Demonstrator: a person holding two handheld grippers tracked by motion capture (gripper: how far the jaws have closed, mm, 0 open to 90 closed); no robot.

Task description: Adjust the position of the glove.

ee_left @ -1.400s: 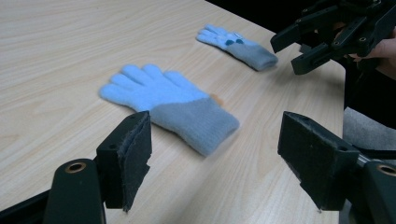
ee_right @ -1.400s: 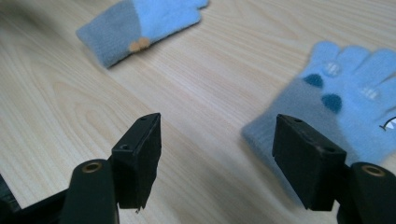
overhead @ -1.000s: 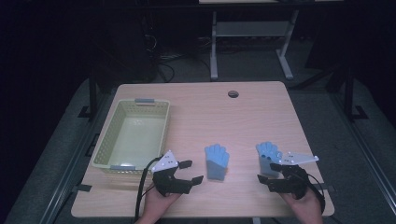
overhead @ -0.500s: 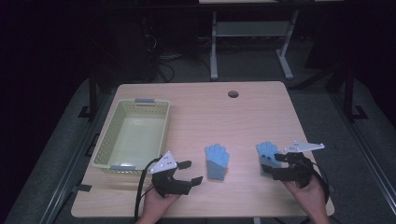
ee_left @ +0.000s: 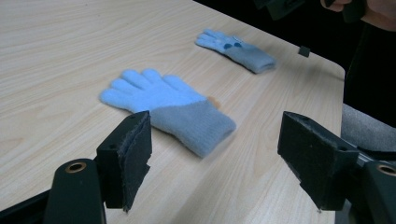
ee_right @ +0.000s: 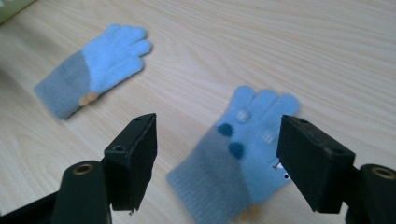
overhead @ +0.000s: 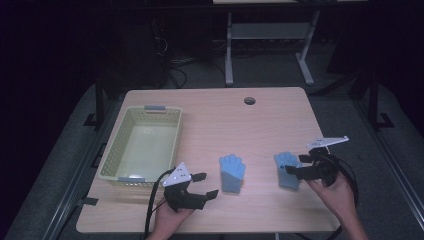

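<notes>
Two light blue knit gloves with grey cuffs lie flat on the wooden table (overhead: 215, 115). The plain glove (overhead: 232, 172) (ee_left: 168, 106) (ee_right: 91, 67) is near the middle front. The glove with dark blue dots (overhead: 287, 169) (ee_right: 243, 154) (ee_left: 236, 45) lies to its right. My left gripper (overhead: 201, 186) (ee_left: 215, 154) is open just left of the plain glove, pointing at its cuff. My right gripper (overhead: 294, 166) (ee_right: 217, 158) is open, its jaws straddling the dotted glove from the right.
A pale green plastic basket (overhead: 118, 160) stands on the left side of the table, nothing visible in it. A round cable hole (overhead: 249, 100) is near the far edge. A metal stand (overhead: 270, 35) sits on the dark floor beyond.
My right gripper has swung from the near side of the dotted glove to its right side and now points left across it. The left gripper has barely moved.
</notes>
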